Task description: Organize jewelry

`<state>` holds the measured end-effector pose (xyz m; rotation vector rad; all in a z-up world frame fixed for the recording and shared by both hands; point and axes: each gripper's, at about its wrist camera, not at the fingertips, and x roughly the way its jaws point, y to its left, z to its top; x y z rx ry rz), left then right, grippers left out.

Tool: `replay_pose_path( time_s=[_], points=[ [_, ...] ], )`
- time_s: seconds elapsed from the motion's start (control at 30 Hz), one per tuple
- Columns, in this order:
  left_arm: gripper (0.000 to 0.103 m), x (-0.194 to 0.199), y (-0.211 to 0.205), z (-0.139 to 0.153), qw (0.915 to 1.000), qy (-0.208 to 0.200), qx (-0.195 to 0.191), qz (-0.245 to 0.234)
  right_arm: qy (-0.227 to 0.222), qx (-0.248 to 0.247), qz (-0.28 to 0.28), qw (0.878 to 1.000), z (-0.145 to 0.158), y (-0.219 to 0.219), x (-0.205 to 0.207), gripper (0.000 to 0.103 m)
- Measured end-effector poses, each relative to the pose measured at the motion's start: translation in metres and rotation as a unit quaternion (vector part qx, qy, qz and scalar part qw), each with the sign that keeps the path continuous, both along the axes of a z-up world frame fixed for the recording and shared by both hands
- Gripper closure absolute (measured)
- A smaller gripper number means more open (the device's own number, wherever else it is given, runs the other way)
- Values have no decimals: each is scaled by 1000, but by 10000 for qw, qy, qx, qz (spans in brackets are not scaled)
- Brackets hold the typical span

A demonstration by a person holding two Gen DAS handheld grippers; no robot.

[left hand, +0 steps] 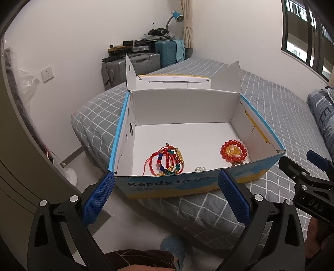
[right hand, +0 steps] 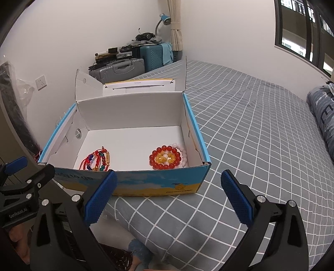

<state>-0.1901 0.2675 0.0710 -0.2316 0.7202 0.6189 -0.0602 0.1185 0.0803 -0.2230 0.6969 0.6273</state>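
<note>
An open blue and yellow cardboard box [left hand: 173, 185] [right hand: 158, 183] sits on the near corner of the bed. Inside on its white floor lie a tangle of red cord and coloured bead bracelets [left hand: 168, 160] [right hand: 97, 160] at the left, a stack of red, yellow and pink bead bracelets [left hand: 233, 151] [right hand: 167, 157] at the right, and small pearl beads [left hand: 200, 168] by the front wall. My left gripper [left hand: 166, 198] is open and empty in front of the box. My right gripper [right hand: 169, 198] is open and empty, also in front of the box.
The bed [right hand: 261, 129] has a grey checked sheet, with a rolled blue quilt [right hand: 323, 116] at the right. Suitcases [right hand: 125, 66] and a blue lamp [right hand: 165, 19] stand by the far wall. A cupboard [left hand: 18, 187] is at the left. The box lid [left hand: 173, 80] stands open behind.
</note>
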Motion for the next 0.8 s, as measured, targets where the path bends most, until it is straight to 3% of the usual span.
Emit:
replay_pose_path(
  time_s=[0.8],
  points=[
    [6, -1, -6, 1, 10000, -18, 10, 4, 20, -22, 16, 10000, -3, 1, 0, 8]
  ],
)
